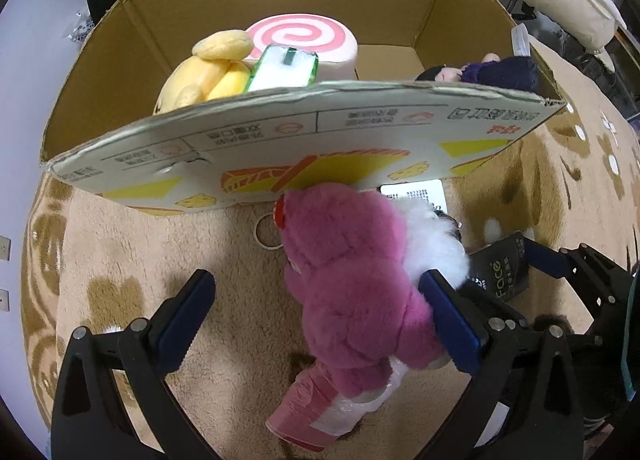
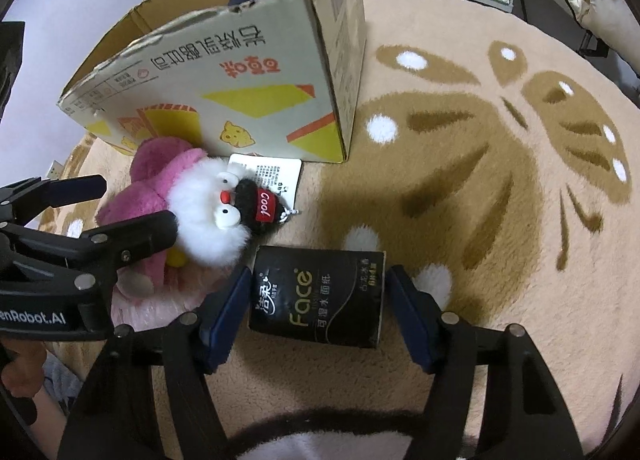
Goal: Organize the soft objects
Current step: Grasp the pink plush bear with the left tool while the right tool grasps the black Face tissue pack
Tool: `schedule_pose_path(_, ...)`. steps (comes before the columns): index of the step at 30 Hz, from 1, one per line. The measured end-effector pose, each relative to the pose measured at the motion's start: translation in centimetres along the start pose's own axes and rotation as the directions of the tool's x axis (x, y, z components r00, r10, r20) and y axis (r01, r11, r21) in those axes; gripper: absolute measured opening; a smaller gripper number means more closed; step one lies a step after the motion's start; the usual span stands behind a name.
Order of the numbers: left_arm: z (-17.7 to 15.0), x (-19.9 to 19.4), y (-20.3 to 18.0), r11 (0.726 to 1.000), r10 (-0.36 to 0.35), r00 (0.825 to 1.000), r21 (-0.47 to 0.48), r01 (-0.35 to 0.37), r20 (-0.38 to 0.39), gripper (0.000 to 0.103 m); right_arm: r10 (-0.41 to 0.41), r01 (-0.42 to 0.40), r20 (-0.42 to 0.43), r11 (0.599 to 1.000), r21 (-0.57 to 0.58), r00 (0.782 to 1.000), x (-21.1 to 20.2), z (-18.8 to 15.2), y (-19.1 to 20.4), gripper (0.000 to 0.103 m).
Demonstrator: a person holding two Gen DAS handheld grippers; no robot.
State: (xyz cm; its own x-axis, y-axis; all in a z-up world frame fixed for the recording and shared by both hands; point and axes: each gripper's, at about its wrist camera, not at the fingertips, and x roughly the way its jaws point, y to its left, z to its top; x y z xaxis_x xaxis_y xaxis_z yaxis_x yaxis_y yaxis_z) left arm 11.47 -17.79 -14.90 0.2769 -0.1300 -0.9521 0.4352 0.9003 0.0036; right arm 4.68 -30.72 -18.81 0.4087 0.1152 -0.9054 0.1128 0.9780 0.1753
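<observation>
Right gripper [image 2: 316, 300] jaws spread around the soft, light tissue pack [image 2: 318, 296], best squeezed at its 2 sides; left gripper [image 1: 320, 292] gapes beside the pink plush [image 1: 352, 292].

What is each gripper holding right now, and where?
Nothing yet. Right gripper straddles the black tissue pack, pads apart; left gripper stands open around the pink plush.

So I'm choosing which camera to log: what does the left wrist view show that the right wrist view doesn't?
Only the left wrist view: the box's contents, a pink-swirl roll cushion, a yellow plush and a green-edged tissue pack.
Only the right wrist view: the right claw straddling the black "Face" tissue pack, and the white plush's googly eyes.
Both: the printed cardboard box, pink furry plush, white fluffy plush, beige patterned rug.
</observation>
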Motion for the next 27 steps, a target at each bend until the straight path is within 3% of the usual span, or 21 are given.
schedule_pose_path(5,-0.3,0.2,0.0,1.0,-0.014,1.0,0.008,0.014,-0.019,0.087,0.012,-0.012,-0.01,1.0,0.013,1.0,0.2,0.1,-0.1,0.073)
schedule_pose_path(12,-0.6,0.2,-0.5,0.997,-0.081,0.996,-0.009,0.081,-0.037,0.056,0.009,-0.009,0.006,1.0,0.009,1.0,0.2,0.3,-0.4,0.07)
schedule_pose_path(19,-1.2,-0.8,-1.3,0.995,-0.095,0.995,0.002,0.095,-0.026,0.05,0.023,-0.023,0.03,1.0,0.0,0.999,-0.6,0.6,0.1,0.069)
schedule_pose_path(27,-2.1,-1.9,1.0,0.997,-0.046,0.999,-0.055,0.046,-0.001,0.05,0.03,-0.029,0.067,1.0,-0.008,0.997,-2.1,0.2,0.3,0.069)
